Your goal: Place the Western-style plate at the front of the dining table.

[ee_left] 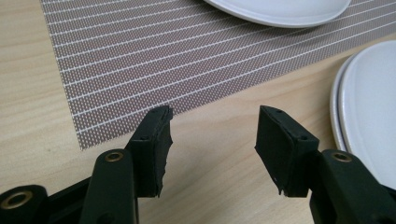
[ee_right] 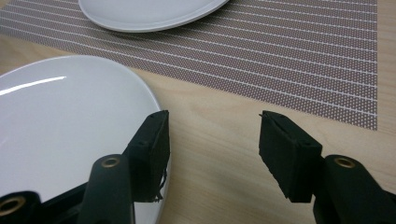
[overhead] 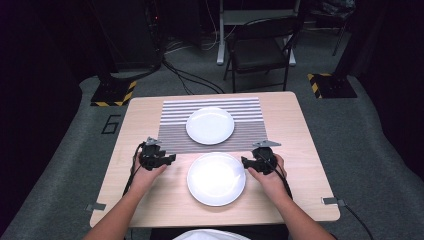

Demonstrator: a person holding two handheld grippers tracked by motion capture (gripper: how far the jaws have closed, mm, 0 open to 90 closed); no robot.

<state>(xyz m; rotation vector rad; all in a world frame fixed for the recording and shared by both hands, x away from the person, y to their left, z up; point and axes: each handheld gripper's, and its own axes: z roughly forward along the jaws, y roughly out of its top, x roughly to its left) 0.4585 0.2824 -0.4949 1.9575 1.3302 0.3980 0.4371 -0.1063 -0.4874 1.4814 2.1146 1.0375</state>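
Note:
Two white plates are on the wooden table. The far plate [overhead: 210, 125] [ee_left: 280, 9] [ee_right: 149, 11] lies on a striped grey placemat [overhead: 212, 125] [ee_left: 163, 56] [ee_right: 289, 51]. The near plate [overhead: 216, 178] [ee_left: 373, 107] [ee_right: 60, 121] rests on bare wood in front of the mat. My left gripper [overhead: 171, 159] [ee_left: 212, 126] hovers low over the wood just left of the near plate, open, with nothing between its jaws. My right gripper [overhead: 244, 161] [ee_right: 212, 126] is at the near plate's right rim, open, its left jaw over the rim and bare wood in the gap.
The table [overhead: 300, 150] has bare wood at both sides of the plates. A black chair [overhead: 260, 50] stands on the floor beyond the far edge. Cables trail from both grippers toward the person.

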